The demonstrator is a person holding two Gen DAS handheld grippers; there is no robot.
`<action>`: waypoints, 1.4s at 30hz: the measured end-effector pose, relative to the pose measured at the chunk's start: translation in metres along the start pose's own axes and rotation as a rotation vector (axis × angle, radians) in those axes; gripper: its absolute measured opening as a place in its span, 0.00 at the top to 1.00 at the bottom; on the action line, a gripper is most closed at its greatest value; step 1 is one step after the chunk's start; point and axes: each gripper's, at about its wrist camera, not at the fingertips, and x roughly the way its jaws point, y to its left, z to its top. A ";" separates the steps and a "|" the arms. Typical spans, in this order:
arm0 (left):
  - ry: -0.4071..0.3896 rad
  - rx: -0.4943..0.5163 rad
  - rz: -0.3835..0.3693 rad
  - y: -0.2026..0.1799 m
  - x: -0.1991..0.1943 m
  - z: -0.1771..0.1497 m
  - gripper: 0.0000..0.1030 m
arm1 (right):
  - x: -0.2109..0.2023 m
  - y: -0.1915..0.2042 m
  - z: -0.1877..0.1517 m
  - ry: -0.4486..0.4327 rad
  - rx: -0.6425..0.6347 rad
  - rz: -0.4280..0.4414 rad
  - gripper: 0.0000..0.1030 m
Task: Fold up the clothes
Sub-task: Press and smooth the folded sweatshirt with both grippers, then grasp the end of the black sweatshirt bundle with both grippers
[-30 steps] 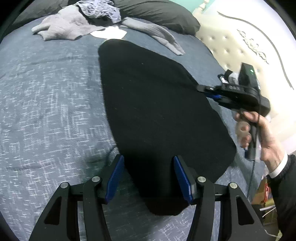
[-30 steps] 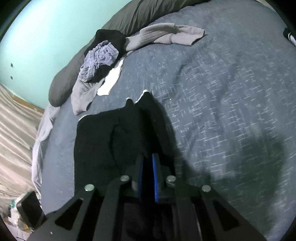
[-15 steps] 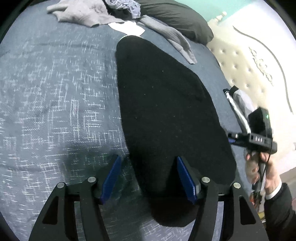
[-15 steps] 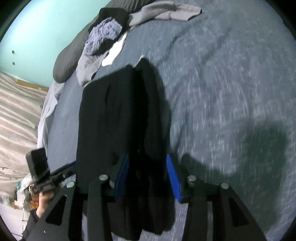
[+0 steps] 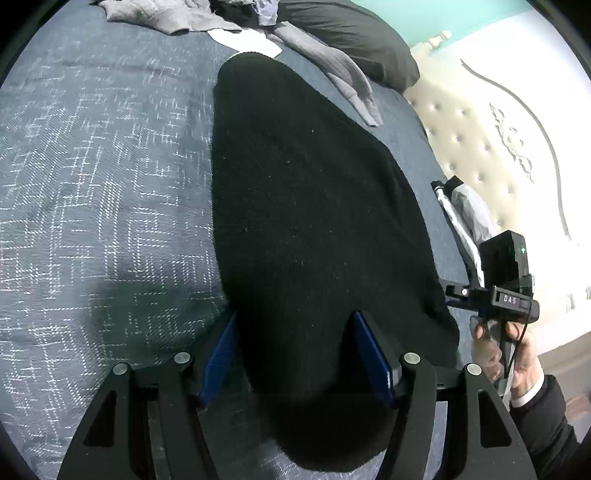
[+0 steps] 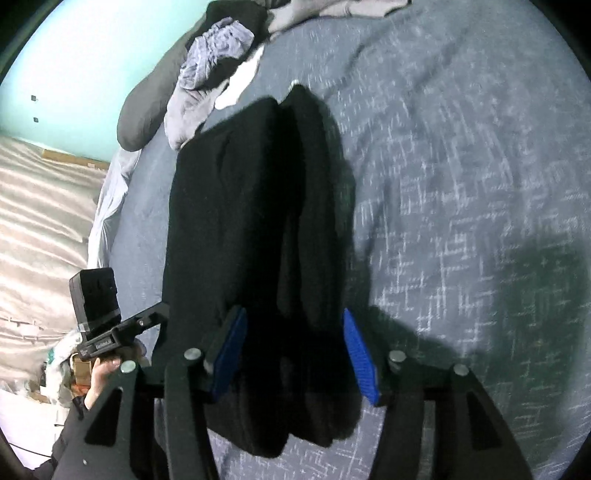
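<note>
A black garment [image 5: 314, 229] lies flat on the bed [image 5: 103, 192], folded lengthwise into a long strip that runs from 6 o'clock up toward 12 o'clock in the left wrist view. In the right wrist view the same black garment [image 6: 258, 236] shows two or three overlapping lengthwise folds, with a ridge down its middle.

The left hand-held gripper [image 5: 295, 354] is released, its blue pads [image 5: 221, 354] spread wide to either side of the garment's near end; whether they touch the cloth cannot be told. The right hand-held gripper [image 6: 293, 354] is likewise released, its blue pads [image 6: 360, 362] straddling the near end of the strip from the other side of the bed.

Each gripper shows in the other's view: the right hand-held gripper's body sits at 3 o'clock of the left wrist view, gripped by the right hand [image 5: 517, 354], just beside the garment's edge. The left hand [image 6: 107, 373] appears at 8 o'clock of the right wrist view.

At 12 o'clock of the left wrist view a pile of clothes [image 5: 173, 14] in grey and white rests by a dark pillow [image 5: 354, 40], touching the far tip of the black garment. A cream tufted headboard [image 5: 491, 147] stands at 2 o'clock.
</note>
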 end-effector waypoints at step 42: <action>0.007 -0.030 -0.026 0.006 0.009 0.006 0.34 | 0.023 -0.006 0.000 -0.052 0.044 -0.001 0.49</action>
